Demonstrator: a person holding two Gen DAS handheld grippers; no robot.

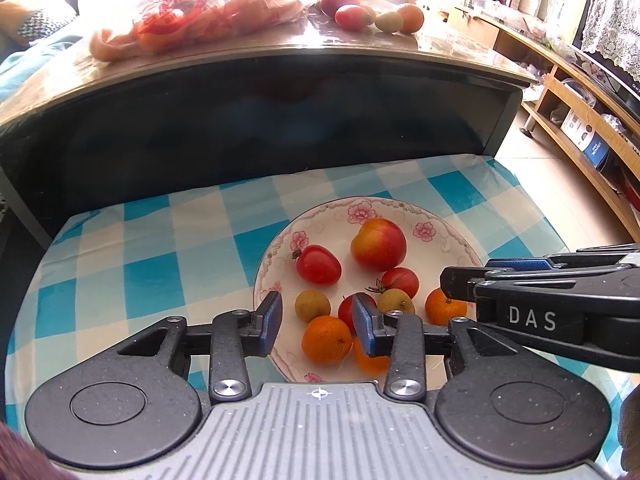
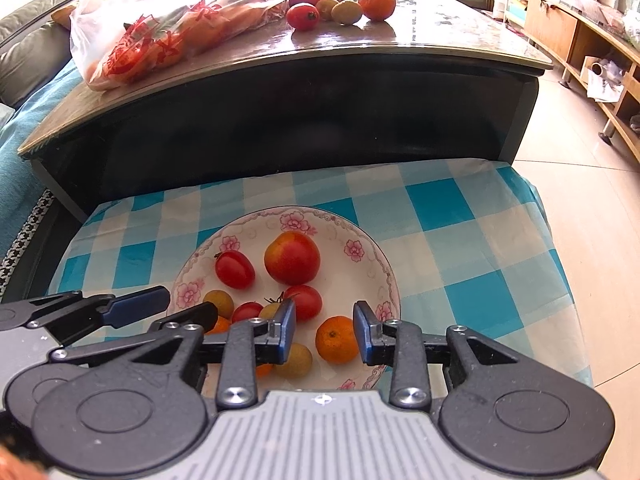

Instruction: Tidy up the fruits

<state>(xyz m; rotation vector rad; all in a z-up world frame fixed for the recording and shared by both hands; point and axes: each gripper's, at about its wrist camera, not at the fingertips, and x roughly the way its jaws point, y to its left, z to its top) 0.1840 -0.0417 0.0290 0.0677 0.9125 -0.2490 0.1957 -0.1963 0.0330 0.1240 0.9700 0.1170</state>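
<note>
A flowered plate [image 1: 360, 208] on a blue-checked cloth holds a large apple [image 1: 378, 244], tomatoes [image 1: 319, 265], small yellow-green fruits [image 1: 312, 305] and tangerines [image 1: 326, 340]. My left gripper [image 1: 317, 326] hovers open over the plate's near-left part, above a tangerine that its pads do not touch. My right gripper [image 2: 325, 332] is open over the plate's [image 2: 256, 216] near-right part. Another tangerine [image 2: 337, 340] lies between its fingers with a gap on its left side. More loose fruit [image 2: 340, 4] lies on the higher table behind.
A dark table with a glossy top [image 2: 440, 36] rises right behind the cloth and carries a red-printed plastic bag [image 2: 160, 24]. A sofa [image 2: 28, 52] is at the left. Wooden shelving [image 2: 580, 28] and tiled floor [image 2: 592, 200] are at the right.
</note>
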